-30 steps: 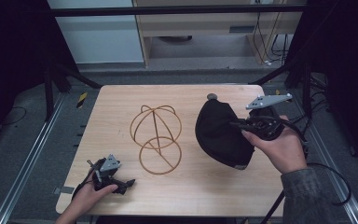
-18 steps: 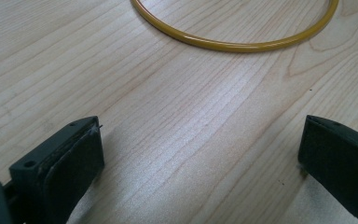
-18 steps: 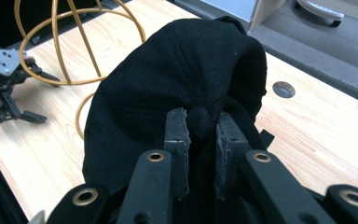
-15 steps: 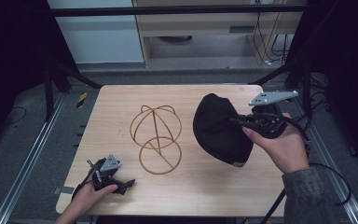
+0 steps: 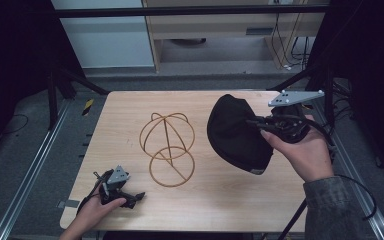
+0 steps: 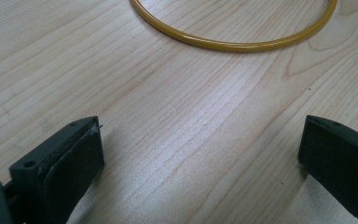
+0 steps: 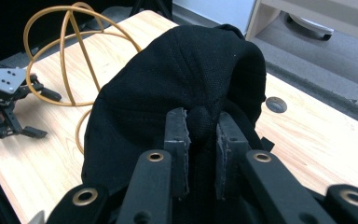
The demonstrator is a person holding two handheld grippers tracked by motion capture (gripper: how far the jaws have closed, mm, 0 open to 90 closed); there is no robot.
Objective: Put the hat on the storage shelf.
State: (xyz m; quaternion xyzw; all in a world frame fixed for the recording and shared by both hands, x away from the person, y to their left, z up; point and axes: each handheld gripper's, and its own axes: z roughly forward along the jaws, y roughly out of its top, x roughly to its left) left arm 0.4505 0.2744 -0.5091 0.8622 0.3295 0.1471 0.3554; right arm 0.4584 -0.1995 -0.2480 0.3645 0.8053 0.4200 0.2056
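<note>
Right gripper (image 5: 256, 123) clenched on the black cap (image 5: 235, 132), holding it lifted above the worktop (image 5: 130, 115) beside the wire stand (image 5: 167, 147), presumably for mounting; left gripper (image 5: 139, 196) rested released.

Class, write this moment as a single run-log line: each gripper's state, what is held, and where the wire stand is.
right gripper: shut on black cap | left gripper: open, low over table | wire stand: mid-table, bare
</note>
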